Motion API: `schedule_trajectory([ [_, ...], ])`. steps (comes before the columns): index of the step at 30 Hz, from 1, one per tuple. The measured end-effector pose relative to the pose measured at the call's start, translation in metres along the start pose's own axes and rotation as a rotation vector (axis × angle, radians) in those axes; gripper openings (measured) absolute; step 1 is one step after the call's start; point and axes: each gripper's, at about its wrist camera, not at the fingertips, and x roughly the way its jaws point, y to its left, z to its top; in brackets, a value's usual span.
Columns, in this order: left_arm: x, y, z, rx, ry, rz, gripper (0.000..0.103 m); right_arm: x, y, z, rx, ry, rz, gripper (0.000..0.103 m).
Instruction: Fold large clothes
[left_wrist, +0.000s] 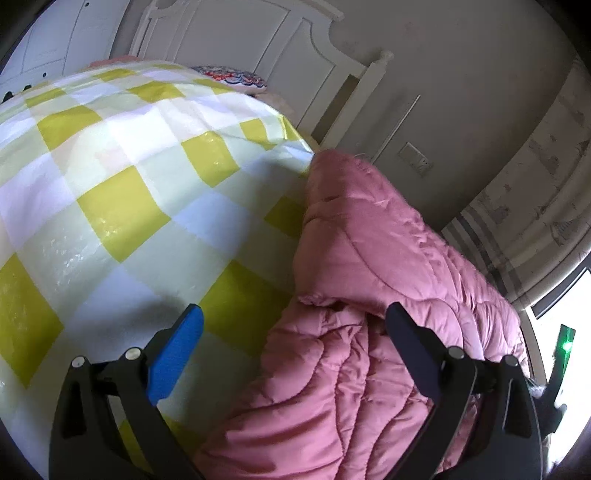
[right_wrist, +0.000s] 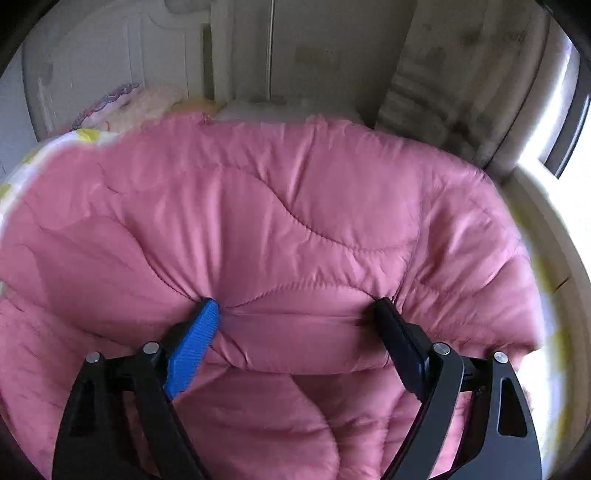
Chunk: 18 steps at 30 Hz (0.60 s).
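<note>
Left gripper (left_wrist: 293, 319) angles down over the bed, fingers spread wide, nothing pinched. Its blue-padded finger (left_wrist: 177, 354) hangs over the checked cover (left_wrist: 122, 206); the dark finger (left_wrist: 410, 343) sits over the pink quilted coat (left_wrist: 369, 258), contact there unclear.

Right gripper (right_wrist: 295, 314) tilts down more steeply, right onto the same pink quilted coat (right_wrist: 280, 206). Fingers wide apart, both tips pushed into the padding, a puffy fold bulging between them; blue pad (right_wrist: 192, 350) on the left, dark finger (right_wrist: 399, 343) on the right. The fold is spanned by the tips and dented at both of them, but not squeezed flat; can't tell if it's actually gripped.

Coat lies bunched along the bed's edge nearest the window, on top of the yellow-white-green checked cover.

Left wrist view only: most of the checked cover, white headboard (left_wrist: 236, 44), patterned pillow (left_wrist: 232, 78), wall socket (left_wrist: 415, 158), a green light (left_wrist: 566, 345) at the right edge. Right wrist view only: the coat filling the frame with stitching close up, curtain (right_wrist: 454, 74) and bright window (right_wrist: 561, 122); edges blurred.

Count: one coat, two grippers, two fingers each, one bed, one patterned pillow.
</note>
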Motion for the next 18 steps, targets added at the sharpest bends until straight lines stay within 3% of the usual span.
schedule_trajectory([
  [3, 0.001, 0.001, 0.0, -0.002, 0.007, 0.0, 0.098, -0.036, -0.01, -0.007, 0.043, -0.057, 0.042, 0.083],
  [4, 0.001, 0.001, 0.0, 0.001, 0.007, 0.0, 0.098, -0.056, -0.014, -0.012, 0.027, -0.112, 0.02, 0.084],
  [6, 0.002, 0.0, 0.0, 0.006, 0.008, 0.001, 0.098, -0.067, -0.022, -0.02, 0.002, -0.142, -0.03, 0.087],
  [8, 0.003, -0.001, 0.0, 0.009, 0.01, 0.001, 0.099, -0.057, -0.036, -0.032, -0.025, -0.091, -0.063, 0.087],
  [10, 0.003, -0.001, 0.0, 0.009, 0.013, 0.006, 0.1, -0.017, -0.053, -0.05, -0.037, 0.074, -0.11, 0.087],
  [11, 0.004, -0.002, 0.0, 0.009, 0.017, 0.01, 0.1, -0.019, -0.064, -0.054, 0.022, 0.04, -0.046, 0.088],
  [13, 0.006, -0.004, 0.001, 0.016, 0.031, 0.022, 0.1, -0.022, -0.084, -0.055, 0.109, 0.067, 0.021, 0.088],
  [16, -0.007, -0.018, 0.002, 0.086, -0.011, 0.082, 0.099, -0.053, -0.087, -0.055, 0.115, -0.007, -0.005, 0.089],
  [18, -0.026, -0.043, 0.0, 0.193, -0.076, 0.061, 0.099, -0.073, -0.077, -0.057, 0.091, -0.048, 0.011, 0.089],
])
